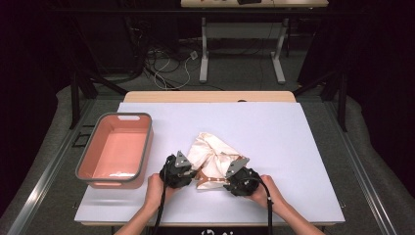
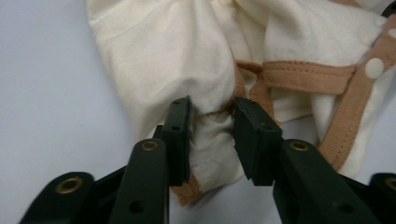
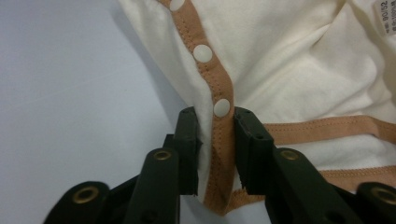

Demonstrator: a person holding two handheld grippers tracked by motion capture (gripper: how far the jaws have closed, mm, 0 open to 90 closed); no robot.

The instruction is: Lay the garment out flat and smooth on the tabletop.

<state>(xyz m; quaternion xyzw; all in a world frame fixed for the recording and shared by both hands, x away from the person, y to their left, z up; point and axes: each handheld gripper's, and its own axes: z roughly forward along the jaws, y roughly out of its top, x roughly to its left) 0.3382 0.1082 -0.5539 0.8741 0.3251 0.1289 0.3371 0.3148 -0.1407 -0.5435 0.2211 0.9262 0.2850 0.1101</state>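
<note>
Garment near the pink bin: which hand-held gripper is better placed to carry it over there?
Probably the left hand-held gripper. It pinches the garment on the side nearest the pink bin. The right hand-held gripper grips the snap-button edge on the far side.

A small cream cotton garment with tan-brown binding [image 1: 211, 155] lies crumpled on the white table top, near the front edge and a little right of the middle; it is bunched into a rough triangular heap, its folds gathered toward the centre; the tan binding [image 2: 308, 72] runs along its hems in stitched bands; a row of white round snap buttons [image 3: 202, 53] sits along one binding strip; a small printed label [image 3: 388, 18] shows at one corner of the cloth; the near left corner [image 2: 212, 135] is pinched into a puckered fold; the near right edge [image 3: 219, 140], with its snap strip, stands pinched upright.
</note>
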